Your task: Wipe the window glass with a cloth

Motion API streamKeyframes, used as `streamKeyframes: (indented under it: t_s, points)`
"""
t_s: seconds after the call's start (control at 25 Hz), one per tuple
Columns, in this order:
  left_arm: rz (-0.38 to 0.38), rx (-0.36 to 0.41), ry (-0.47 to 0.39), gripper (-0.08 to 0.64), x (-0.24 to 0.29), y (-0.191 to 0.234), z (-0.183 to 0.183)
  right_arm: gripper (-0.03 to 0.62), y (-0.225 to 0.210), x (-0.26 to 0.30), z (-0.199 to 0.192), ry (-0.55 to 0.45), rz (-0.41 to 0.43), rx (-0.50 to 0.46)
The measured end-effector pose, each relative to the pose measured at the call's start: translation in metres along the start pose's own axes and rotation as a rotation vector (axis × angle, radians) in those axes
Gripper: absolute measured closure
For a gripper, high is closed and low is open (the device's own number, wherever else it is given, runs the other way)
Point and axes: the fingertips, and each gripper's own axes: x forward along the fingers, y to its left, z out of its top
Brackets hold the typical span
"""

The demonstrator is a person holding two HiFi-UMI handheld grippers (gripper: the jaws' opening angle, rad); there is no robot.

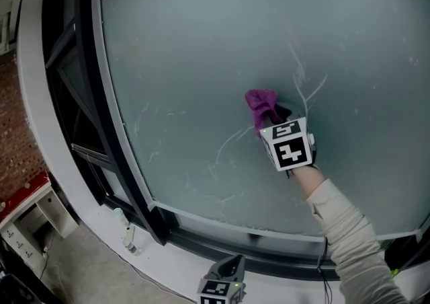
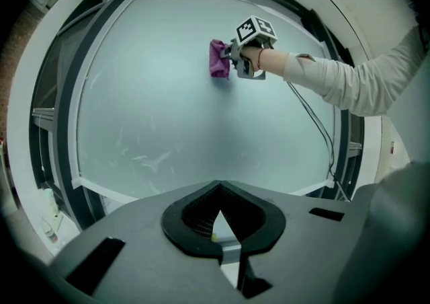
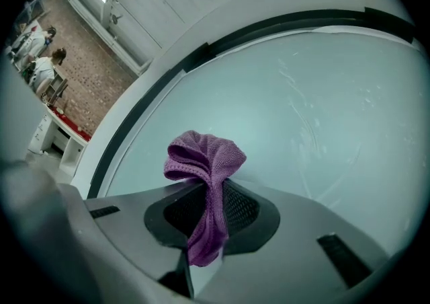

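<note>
The frosted window glass fills most of the head view and carries pale streaks. A purple cloth is bunched against it right of centre, and my right gripper is shut on that cloth, a cream sleeve behind it. In the right gripper view the cloth hangs pinched between the jaws of the right gripper, its top touching the glass. My left gripper is low below the sill, away from the glass. In its own view the left gripper is shut on nothing, looking up at the cloth.
A black window frame and a white sill border the pane at left and bottom. A brick wall and a white unit with a red top lie at left. A cable hangs under the right arm. People stand far off.
</note>
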Motion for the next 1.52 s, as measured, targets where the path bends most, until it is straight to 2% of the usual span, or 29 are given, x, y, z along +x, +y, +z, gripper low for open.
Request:
streamKeyframes:
  t_s: [0.56,0.88,1.08,1.52]
  points:
    - [-0.085,0.054,-0.017,0.555,0.019,-0.012,0.021,0.535,-0.043,-0.017,-0.011,0.031,-0.080,-0.011]
    - [-0.152,0.085,-0.027,0.555,0.033,-0.031,0.019,0.535,-0.097,-0.061,-0.025,0.059,-0.174,-0.051]
    - [-0.187,0.096,-0.005,0.555,0.039,-0.046,0.019,0.535,-0.138,-0.092,-0.042,0.098,-0.253,-0.066]
    - [-0.257,0.108,-0.017,0.555,0.047,-0.072,0.025,0.535,-0.218,-0.152,-0.067,0.182,-0.415,-0.099]
